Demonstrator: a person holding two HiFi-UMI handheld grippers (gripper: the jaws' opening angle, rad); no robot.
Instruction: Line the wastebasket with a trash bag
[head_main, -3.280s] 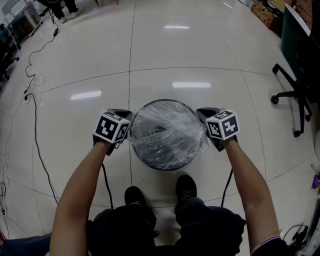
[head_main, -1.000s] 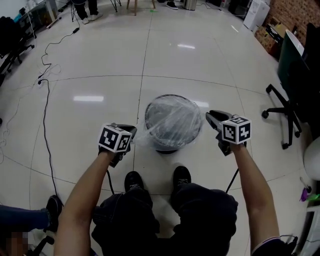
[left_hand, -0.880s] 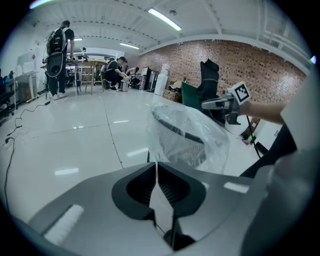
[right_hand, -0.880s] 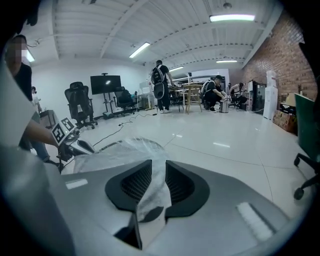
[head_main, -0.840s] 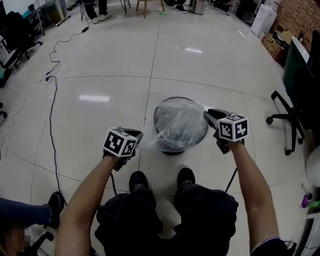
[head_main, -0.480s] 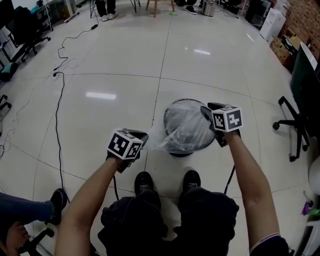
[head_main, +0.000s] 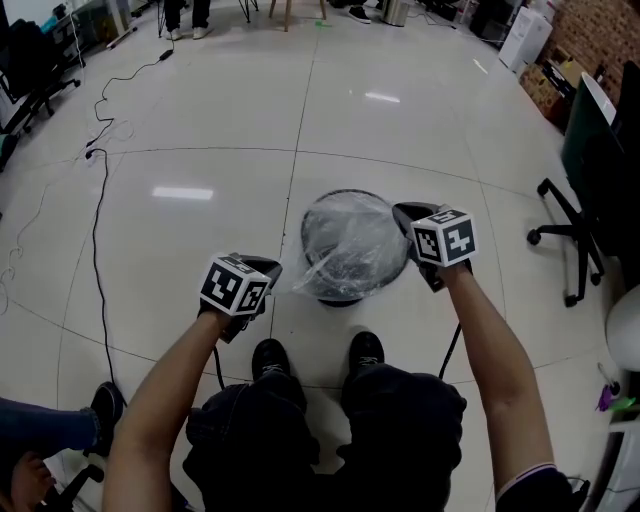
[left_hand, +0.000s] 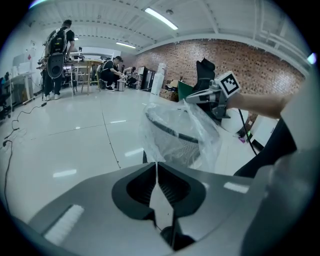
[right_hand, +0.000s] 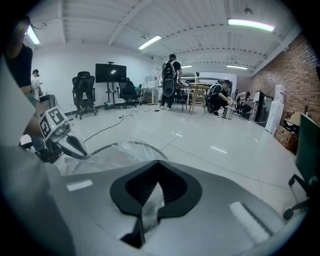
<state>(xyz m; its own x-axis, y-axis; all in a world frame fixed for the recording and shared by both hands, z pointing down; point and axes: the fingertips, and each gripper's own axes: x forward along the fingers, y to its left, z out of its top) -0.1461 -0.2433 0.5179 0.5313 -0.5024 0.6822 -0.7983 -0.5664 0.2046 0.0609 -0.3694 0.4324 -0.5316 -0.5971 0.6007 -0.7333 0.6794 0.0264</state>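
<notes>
Clear plastic film is my concern here: the trash bag (head_main: 352, 248) lies draped over the mouth of the black mesh wastebasket (head_main: 352, 192), which stands on the glossy tiled floor (head_main: 200, 120) just ahead of my shoes (head_main: 268, 355). My left gripper (head_main: 266, 270) is clenched on a stretch of the film and holds it out beyond the rim on the left, I judge to keep the bag's mouth spread. My right gripper (head_main: 402, 213) sits at the rim's right side; its jaws have just closed, and a fold of film is pinched between them. From there I reckon both edges can be tucked over the rim. A cable (head_main: 94, 240) trails off left and an office chair (head_main: 580, 200) stands well apart on the right; neither obstructs me.
</notes>
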